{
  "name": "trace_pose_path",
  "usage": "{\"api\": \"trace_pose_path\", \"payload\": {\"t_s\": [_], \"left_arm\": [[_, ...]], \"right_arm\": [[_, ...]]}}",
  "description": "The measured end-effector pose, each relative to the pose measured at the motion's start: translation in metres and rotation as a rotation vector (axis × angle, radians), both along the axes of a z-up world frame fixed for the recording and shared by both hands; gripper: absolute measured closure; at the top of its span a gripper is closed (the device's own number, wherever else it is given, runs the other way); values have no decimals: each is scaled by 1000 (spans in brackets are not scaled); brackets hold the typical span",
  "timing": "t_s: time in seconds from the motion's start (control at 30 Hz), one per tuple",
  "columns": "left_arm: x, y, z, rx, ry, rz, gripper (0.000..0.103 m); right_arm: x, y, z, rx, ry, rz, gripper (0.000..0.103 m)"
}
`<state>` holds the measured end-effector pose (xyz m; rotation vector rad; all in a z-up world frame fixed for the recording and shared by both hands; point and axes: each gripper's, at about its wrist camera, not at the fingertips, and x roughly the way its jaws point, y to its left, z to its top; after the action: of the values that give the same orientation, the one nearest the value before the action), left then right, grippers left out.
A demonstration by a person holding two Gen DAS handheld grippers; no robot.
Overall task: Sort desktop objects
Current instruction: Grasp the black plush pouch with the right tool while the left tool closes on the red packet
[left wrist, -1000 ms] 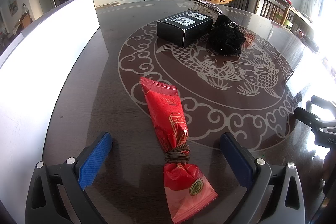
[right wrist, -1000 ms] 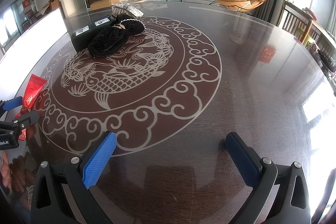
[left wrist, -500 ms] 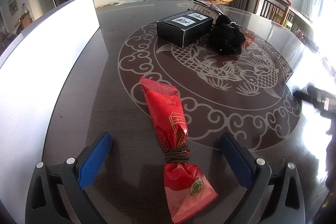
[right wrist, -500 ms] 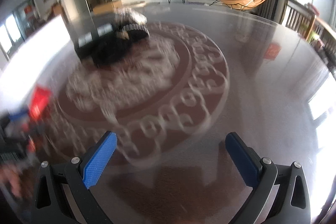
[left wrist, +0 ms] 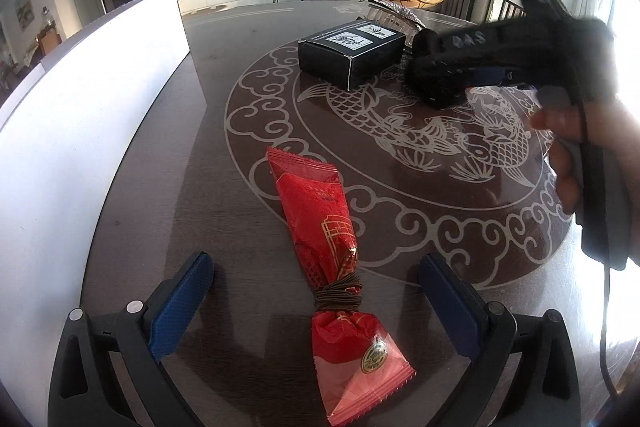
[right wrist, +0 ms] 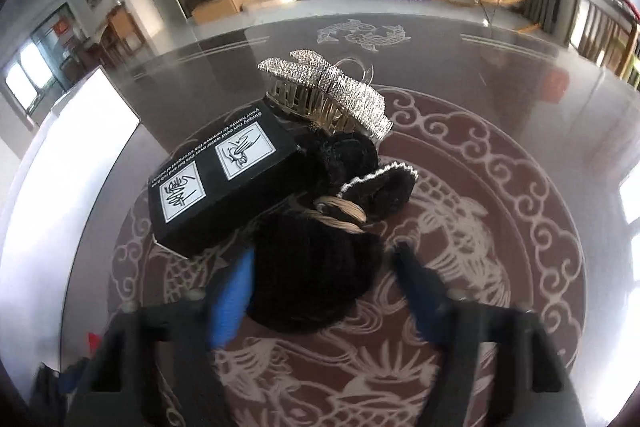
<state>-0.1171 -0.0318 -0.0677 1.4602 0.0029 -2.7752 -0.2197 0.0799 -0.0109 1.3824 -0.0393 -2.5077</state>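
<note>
A red snack packet [left wrist: 332,251] tied with a brown hair band [left wrist: 340,297] lies between the fingers of my open left gripper [left wrist: 316,303], which does not touch it. My right gripper [right wrist: 324,287] is open, its blue pads either side of a black fluffy hair accessory [right wrist: 316,267] with a gold ring [right wrist: 340,213]. Whether the pads touch it I cannot tell. A black box [right wrist: 222,183] lies to its left, also in the left wrist view [left wrist: 352,53]. A rhinestone hair claw [right wrist: 332,91] sits behind. The right gripper shows in the left wrist view [left wrist: 452,83].
A white board [left wrist: 88,131] stands along the table's left side. The dark round table [right wrist: 500,115] carries a fish and cloud pattern. Chairs stand beyond the right edge [right wrist: 604,31].
My right gripper has swung forward and left across the table and now straddles the black hair accessory. The left gripper and the red packet have not moved.
</note>
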Motion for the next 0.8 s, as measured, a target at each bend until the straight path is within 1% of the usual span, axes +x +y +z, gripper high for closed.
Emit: {"api": "trace_pose_path", "payload": {"t_s": [0.03, 0.17, 0.33, 0.43, 0.5, 0.53, 0.57, 0.63, 0.7, 0.8], "left_arm": [[0, 0, 0, 0, 0, 0, 0], [1, 0, 0, 1, 0, 0, 0], [1, 0, 0, 1, 0, 0, 0], [1, 0, 0, 1, 0, 0, 0], [1, 0, 0, 1, 0, 0, 0], [1, 0, 0, 1, 0, 0, 0], [1, 0, 0, 1, 0, 0, 0], [0, 0, 0, 1, 0, 0, 0], [1, 0, 0, 1, 0, 0, 0], [1, 0, 0, 1, 0, 0, 0]], "right_arm": [[6, 2, 0, 6, 12, 15, 58], [45, 17, -2, 21, 34, 84, 58], [130, 47, -1, 22, 38, 143, 58], [179, 59, 0, 37, 75, 150, 57], [192, 61, -4, 69, 96, 124, 41], [193, 61, -5, 79, 95, 110, 22], [194, 61, -7, 79, 95, 92, 13], [193, 63, -11, 68, 97, 73, 12], [187, 60, -11, 81, 96, 64, 10], [188, 54, -13, 126, 83, 80, 1]]}}
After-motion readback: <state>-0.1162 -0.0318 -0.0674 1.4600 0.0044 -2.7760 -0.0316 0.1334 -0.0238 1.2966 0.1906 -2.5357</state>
